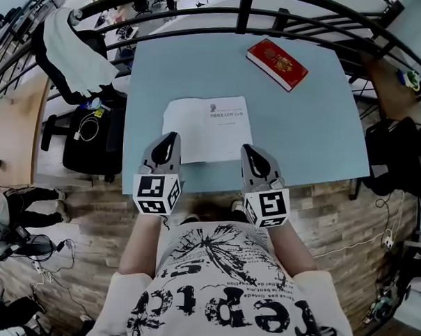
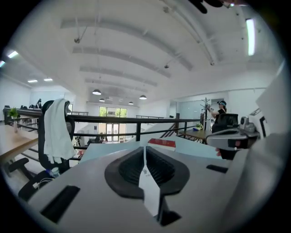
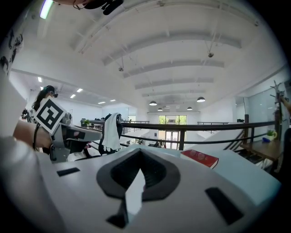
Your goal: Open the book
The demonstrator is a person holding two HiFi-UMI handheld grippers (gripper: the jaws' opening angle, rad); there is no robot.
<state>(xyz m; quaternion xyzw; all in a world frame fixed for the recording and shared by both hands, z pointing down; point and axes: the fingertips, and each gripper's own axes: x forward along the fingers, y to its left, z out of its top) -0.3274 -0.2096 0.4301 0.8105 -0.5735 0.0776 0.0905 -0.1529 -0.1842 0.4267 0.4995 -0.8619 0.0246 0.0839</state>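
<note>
A closed red book point(image 1: 276, 64) lies at the far right of the pale blue table point(image 1: 309, 133); it also shows ahead as the red book point(image 2: 161, 144) and the red book point(image 3: 200, 158). A white printed sheet point(image 1: 205, 125) lies in the table's middle, near its front edge. My left gripper point(image 1: 171, 138) hovers over the sheet's near left corner, jaws together and empty. My right gripper point(image 1: 247, 150) hovers by the sheet's near right corner, also closed on nothing. Both point level toward the far edge. The left gripper point(image 2: 144, 148) and right gripper point(image 3: 140, 152) show only a thin slit between their jaws.
A black railing point(image 1: 241, 15) curves around the table's far side. An office chair draped with a white cloth point(image 1: 73, 46) stands to the left, with a black bag point(image 1: 86, 134) below it. A wooden desk point(image 1: 395, 88) is at the right. The floor is wood planks.
</note>
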